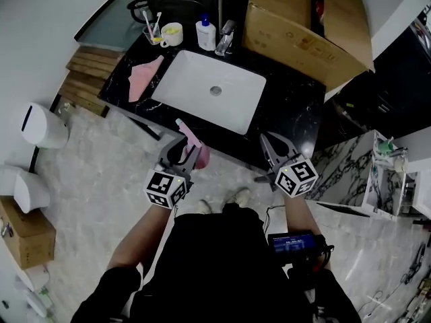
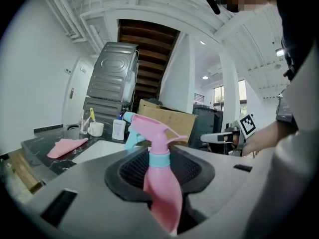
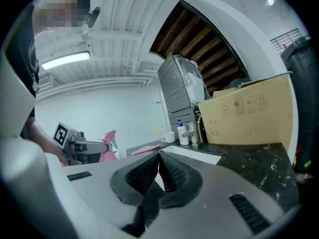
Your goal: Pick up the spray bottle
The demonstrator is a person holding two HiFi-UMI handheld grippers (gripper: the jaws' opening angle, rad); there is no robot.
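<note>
**A:** Where is the pink plastic spray bottle (image 2: 160, 188) with the pale blue collar?

**B:** It is off the worktop, held in the air on the person's side of the white rectangular sink (image 1: 189, 79), just past the sink's near edge. It stands roughly upright, with its trigger head pointing toward the sink.

**A:** What has hold of it?

**B:** The left hand-held gripper (image 1: 184, 151) is clamped on it. Its two ribbed pads press the pink body from either side, just below the blue collar.

**A:** And the other one?

**B:** The right hand-held gripper (image 3: 158, 159) is clenched on nothing, its pads meeting at the tips. It sits on the near side of the sink too, toward the sink's right corner and well apart from the bottle.

**A:** What lies around the sink?

**B:** The sink is set into a black marble worktop (image 1: 293, 104). A crumpled pink cloth (image 1: 143, 77) lies just left of the sink. Behind the sink stand a chrome tap (image 1: 225, 38) and a white pump bottle with a blue top (image 1: 205, 34). Further left along the sink's back edge is a white mug (image 1: 172, 35) with something yellow in it. Next to the mug is a small cup of toothbrushes (image 1: 153, 32).

**A:** Anything bigger?

**B:** A large brown cardboard box (image 1: 311, 27) stands on the worktop to the right of the sink and behind it. Slatted wooden steps (image 1: 89, 79) sit left of the sink, beyond the worktop's end.
</note>
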